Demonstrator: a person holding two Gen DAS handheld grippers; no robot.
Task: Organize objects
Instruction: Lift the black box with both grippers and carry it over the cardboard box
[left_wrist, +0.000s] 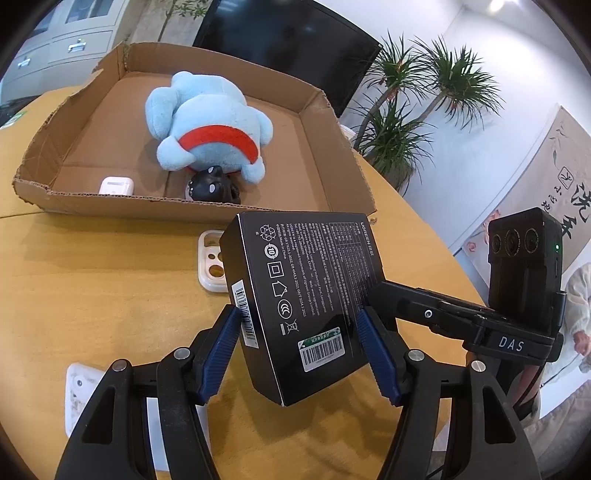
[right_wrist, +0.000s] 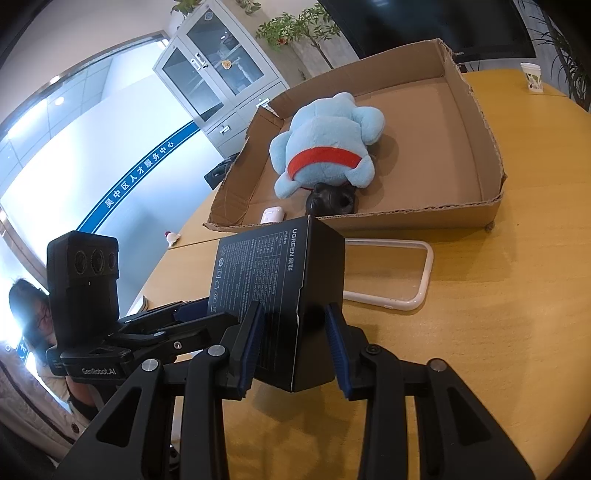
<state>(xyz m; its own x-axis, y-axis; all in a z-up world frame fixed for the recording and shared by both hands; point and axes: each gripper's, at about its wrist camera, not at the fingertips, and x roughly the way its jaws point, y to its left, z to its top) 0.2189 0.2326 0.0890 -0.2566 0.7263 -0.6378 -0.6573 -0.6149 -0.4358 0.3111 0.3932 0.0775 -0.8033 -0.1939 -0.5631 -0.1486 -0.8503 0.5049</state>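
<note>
Black printed box (left_wrist: 306, 295), barcode stickers, clamped by both grippers, tilted.

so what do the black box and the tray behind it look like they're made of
Black box: looks like printed paperboard, smooth satin finish; crisp folded edges, white cut edge at the seam, stuck-on barcode labels. Tray: plain brown corrugated cardboard, matte; ragged torn rim shows the fluting.
</note>
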